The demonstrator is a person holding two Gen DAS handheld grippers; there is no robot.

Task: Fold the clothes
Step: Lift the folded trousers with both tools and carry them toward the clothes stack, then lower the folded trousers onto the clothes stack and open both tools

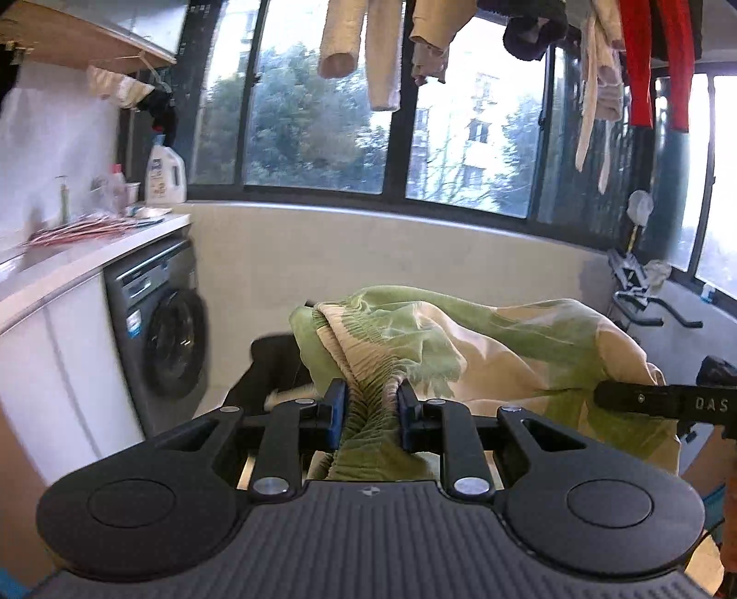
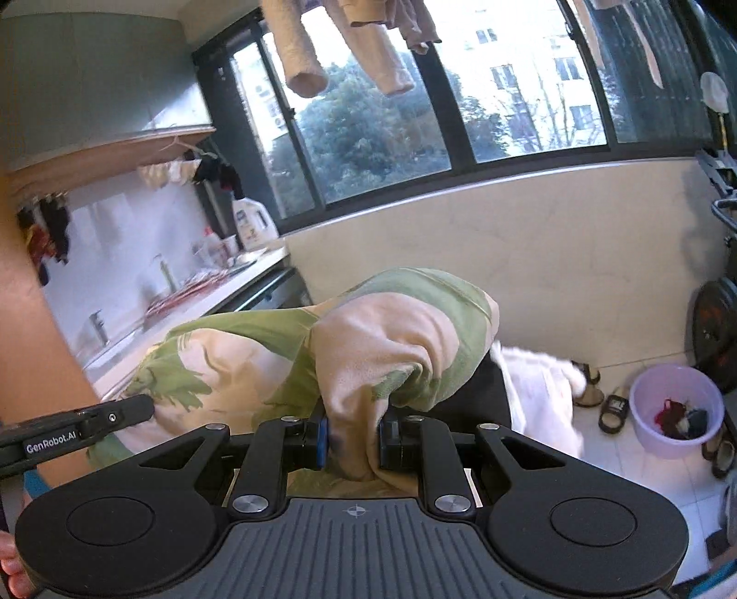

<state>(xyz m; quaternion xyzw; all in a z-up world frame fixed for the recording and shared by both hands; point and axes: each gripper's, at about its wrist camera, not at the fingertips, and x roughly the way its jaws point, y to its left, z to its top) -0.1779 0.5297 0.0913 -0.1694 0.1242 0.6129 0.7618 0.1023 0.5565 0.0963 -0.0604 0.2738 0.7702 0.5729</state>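
Fingers of left gripper (image 1: 371, 414) pinched gathered waistband; right gripper (image 2: 352, 437) pinched other edge. Green-and-cream shorts (image 1: 483, 341) held up between both, likely for spreading flat before folding.

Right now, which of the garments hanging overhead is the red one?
The red garment at the far right of the line in the left wrist view, two bright red lengths hanging down. The other hanging clothes are beige or cream, with one dark piece.
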